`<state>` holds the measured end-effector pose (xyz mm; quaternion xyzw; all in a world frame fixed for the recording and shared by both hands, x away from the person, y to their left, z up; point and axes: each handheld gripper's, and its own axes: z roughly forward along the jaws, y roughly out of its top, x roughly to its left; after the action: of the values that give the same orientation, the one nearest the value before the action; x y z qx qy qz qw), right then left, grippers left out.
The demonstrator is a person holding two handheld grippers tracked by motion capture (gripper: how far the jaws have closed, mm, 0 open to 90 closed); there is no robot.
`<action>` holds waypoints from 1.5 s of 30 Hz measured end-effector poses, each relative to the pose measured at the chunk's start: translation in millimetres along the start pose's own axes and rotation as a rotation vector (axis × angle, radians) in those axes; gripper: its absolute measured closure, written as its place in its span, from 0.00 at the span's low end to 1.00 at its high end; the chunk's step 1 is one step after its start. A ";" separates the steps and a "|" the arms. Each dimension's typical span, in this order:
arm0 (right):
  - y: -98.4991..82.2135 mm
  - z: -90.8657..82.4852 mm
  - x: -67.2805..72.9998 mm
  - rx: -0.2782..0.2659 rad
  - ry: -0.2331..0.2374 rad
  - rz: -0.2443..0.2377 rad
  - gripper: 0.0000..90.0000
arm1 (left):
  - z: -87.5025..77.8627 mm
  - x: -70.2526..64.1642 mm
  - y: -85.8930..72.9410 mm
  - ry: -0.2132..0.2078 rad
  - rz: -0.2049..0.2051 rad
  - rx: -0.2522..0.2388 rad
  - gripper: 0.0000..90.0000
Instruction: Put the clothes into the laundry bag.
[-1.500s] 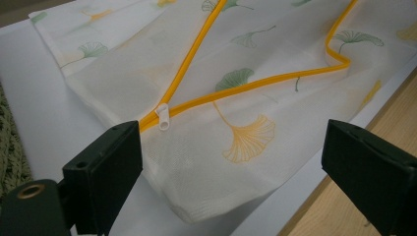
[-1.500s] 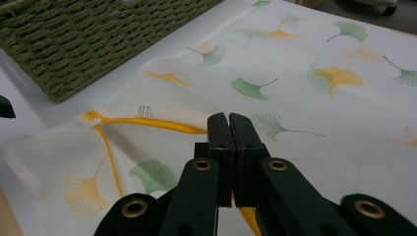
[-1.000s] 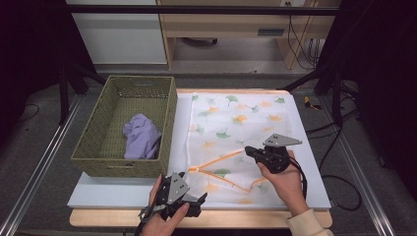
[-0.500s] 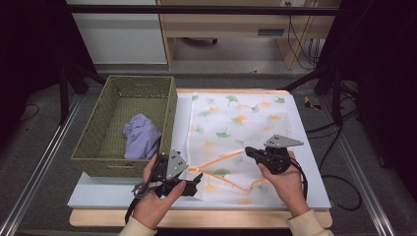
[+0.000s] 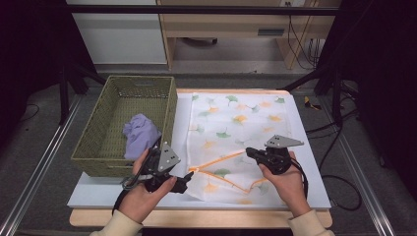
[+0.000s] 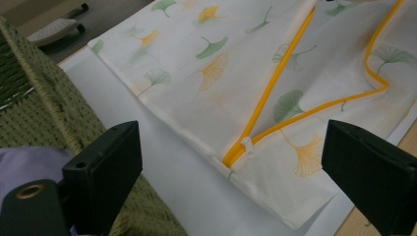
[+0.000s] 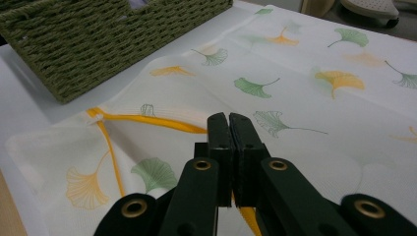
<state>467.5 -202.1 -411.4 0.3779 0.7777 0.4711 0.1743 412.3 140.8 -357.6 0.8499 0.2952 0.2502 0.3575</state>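
Observation:
A white mesh bag (image 5: 236, 118) printed with green and orange ginkgo leaves lies flat on the white table top. Its orange zipper (image 5: 216, 160) stands open, with the slider (image 6: 246, 145) at the bag's near left end. My right gripper (image 5: 250, 152) is shut on the bag's zipper edge (image 7: 177, 125) and holds that edge slightly raised. My left gripper (image 5: 179, 169) is open and holds nothing, hovering between the bag's near left corner and the basket. Inside the green woven basket (image 5: 98, 162) lies a crumpled purple cloth (image 5: 140, 132).
The basket (image 6: 44, 98) stands on the left half of the white top (image 5: 305, 187), close beside the bag. A wooden strip (image 5: 221, 219) runs along the table's front edge. Metal rails, cables and furniture surround the table.
The left hand has risen from the table's front edge and moved away from it, toward the basket's front right corner. The right gripper has stayed put on the bag.

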 end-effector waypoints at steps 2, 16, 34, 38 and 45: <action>0.1 0.0 0.0 -0.001 0.000 -0.008 0.99 | -2.9 4.1 -0.5 0.009 -0.001 0.006 0.09; 0.3 -2.5 -1.2 -0.006 0.001 0.000 0.99 | -22.9 30.0 4.8 0.047 -0.037 0.034 0.08; 0.0 -3.7 0.7 -0.011 -0.008 -0.009 0.99 | -38.6 55.2 6.4 0.101 -0.054 0.058 0.07; -0.1 -3.5 0.7 -0.009 -0.006 -0.010 0.99 | -42.1 59.8 8.0 0.110 -0.058 0.059 0.07; -0.4 -3.1 0.6 -0.005 -0.006 -0.010 0.99 | -44.8 65.5 8.7 0.114 -0.062 0.061 0.07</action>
<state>464.9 -203.6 -410.2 0.3751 0.7778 0.4710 0.1800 432.5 201.1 -309.2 0.8352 0.3489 0.2780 0.3216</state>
